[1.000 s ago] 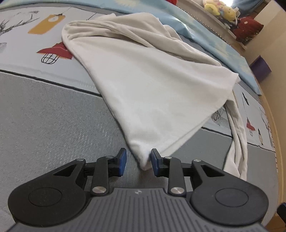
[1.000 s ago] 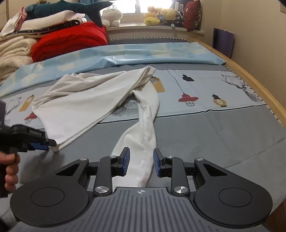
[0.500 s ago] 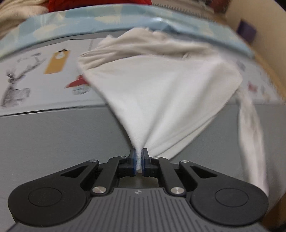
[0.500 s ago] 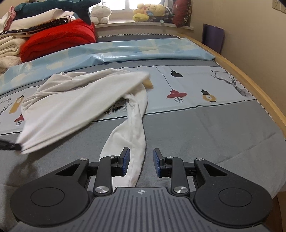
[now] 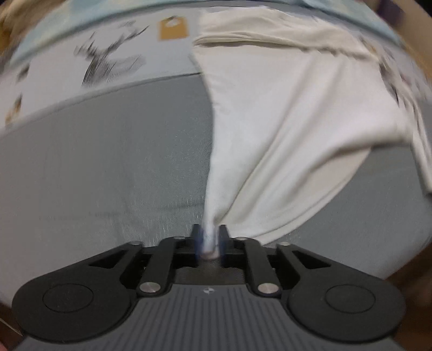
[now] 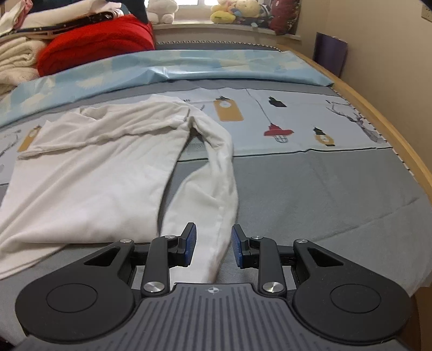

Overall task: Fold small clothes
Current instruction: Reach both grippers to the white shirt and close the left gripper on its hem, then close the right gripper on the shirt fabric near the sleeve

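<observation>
A soft, cream-white knit garment (image 6: 102,172) lies spread on a bed covered with a grey woven sheet (image 6: 310,194) and a pale printed panel of lanterns and tags. The cloth is matte and limp, with gentle ridges near its top edge. One long sleeve (image 6: 216,189) curves away from the body and runs down between the blue pads of the right gripper (image 6: 213,244), whose jaws stand narrowly apart without pressing on it. The left gripper (image 5: 209,240) has a bunched corner of the garment between its pads, drawn into a tight, stretched cone; its jaws are opening. That view is blurred. A red knitted blanket (image 6: 94,46) and plush toys (image 6: 232,12) sit beyond.
</observation>
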`<state>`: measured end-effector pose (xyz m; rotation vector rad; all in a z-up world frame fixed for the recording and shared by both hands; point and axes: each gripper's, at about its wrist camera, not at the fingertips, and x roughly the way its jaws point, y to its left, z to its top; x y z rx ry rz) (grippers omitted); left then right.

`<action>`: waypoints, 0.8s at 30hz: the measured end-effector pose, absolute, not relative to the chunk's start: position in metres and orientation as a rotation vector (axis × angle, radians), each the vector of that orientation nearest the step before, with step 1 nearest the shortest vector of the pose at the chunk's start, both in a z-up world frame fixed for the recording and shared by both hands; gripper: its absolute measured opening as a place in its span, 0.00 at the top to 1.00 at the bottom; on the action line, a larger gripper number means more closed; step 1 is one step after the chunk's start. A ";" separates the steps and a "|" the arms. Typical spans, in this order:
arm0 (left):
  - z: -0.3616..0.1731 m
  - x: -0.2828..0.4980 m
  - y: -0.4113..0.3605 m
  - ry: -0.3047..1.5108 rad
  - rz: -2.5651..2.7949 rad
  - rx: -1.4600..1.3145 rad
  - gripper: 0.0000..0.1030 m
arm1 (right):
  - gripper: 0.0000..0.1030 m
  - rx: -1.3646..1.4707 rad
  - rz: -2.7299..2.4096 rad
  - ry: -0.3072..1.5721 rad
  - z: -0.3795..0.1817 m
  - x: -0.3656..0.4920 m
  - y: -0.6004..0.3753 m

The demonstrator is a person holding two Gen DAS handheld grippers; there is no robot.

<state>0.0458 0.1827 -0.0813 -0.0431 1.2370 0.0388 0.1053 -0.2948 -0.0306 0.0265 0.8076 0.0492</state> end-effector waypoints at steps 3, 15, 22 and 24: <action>-0.067 0.049 0.193 1.161 0.063 -0.154 0.67 | 0.71 0.069 0.076 0.816 -0.033 0.108 -0.292; -0.098 0.072 0.192 1.287 0.096 -0.167 0.64 | 0.49 0.070 0.166 1.025 -0.075 0.147 -0.261; -0.100 0.086 0.177 1.292 0.024 -0.104 0.64 | 0.74 -0.164 0.180 1.143 -0.110 0.163 -0.246; -0.102 0.088 0.171 1.295 0.007 -0.073 0.64 | 0.96 -0.159 0.195 1.143 -0.108 0.165 -0.254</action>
